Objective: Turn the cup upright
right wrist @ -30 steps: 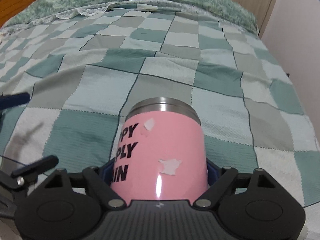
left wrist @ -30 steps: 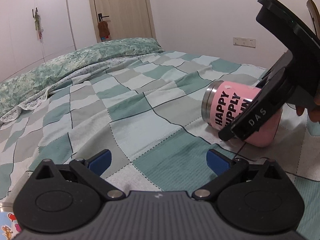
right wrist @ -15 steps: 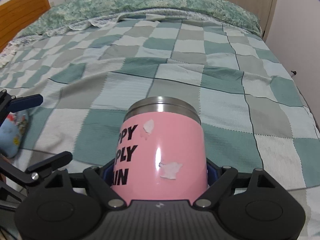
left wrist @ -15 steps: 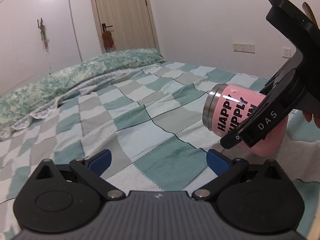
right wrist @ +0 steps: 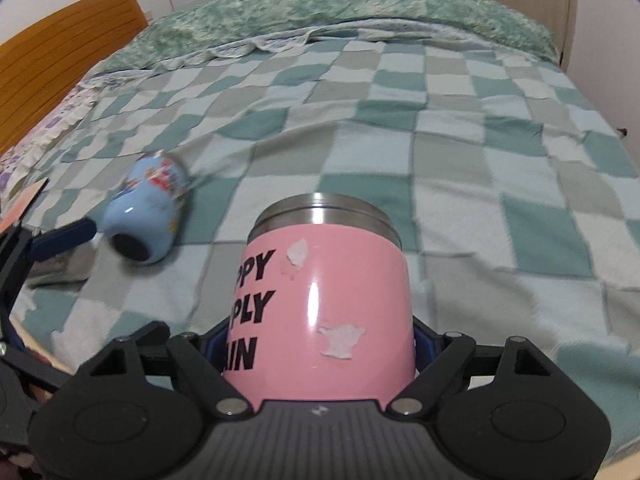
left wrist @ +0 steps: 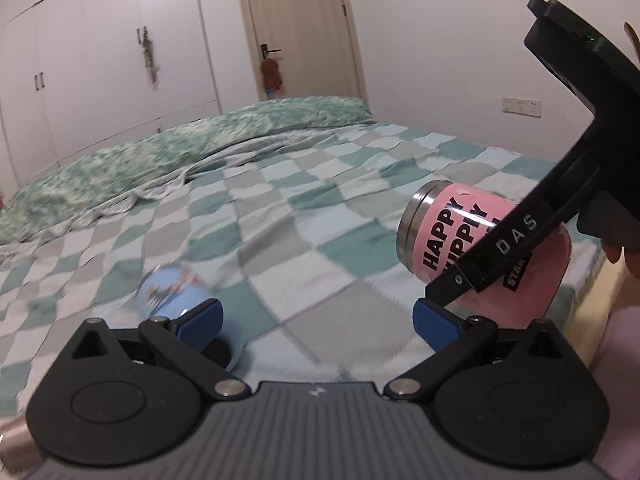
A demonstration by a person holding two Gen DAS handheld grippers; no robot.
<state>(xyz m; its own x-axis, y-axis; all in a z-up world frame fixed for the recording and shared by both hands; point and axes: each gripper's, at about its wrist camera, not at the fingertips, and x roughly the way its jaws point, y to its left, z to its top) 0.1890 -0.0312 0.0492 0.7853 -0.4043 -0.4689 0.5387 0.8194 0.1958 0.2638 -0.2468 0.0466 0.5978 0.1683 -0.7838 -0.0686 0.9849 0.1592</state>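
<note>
A pink cup [right wrist: 324, 304] with black lettering and a steel rim is held sideways in my right gripper [right wrist: 320, 340], which is shut on its body, rim pointing away. The left wrist view shows it [left wrist: 452, 236] lifted above the bed, tilted rim-left, with the right gripper's fingers [left wrist: 500, 248] across it. My left gripper [left wrist: 316, 320] is open and empty, low over the blanket. A light blue cartoon cup [right wrist: 148, 208] lies on its side on the blanket, just beyond the left gripper's left finger [left wrist: 200, 318]; it also shows, blurred, in the left wrist view [left wrist: 168, 292].
The checkered teal and grey blanket [right wrist: 460, 140] covers the bed. A green floral pillow roll [right wrist: 340, 12] lies along the far end. A wooden headboard [right wrist: 60, 60] stands at the left. A door [left wrist: 300, 28] and wardrobes [left wrist: 100, 60] are behind.
The right gripper has lifted the pink cup higher off the blanket. The left gripper has risen and swung, bringing the light blue cup into view by its left finger.
</note>
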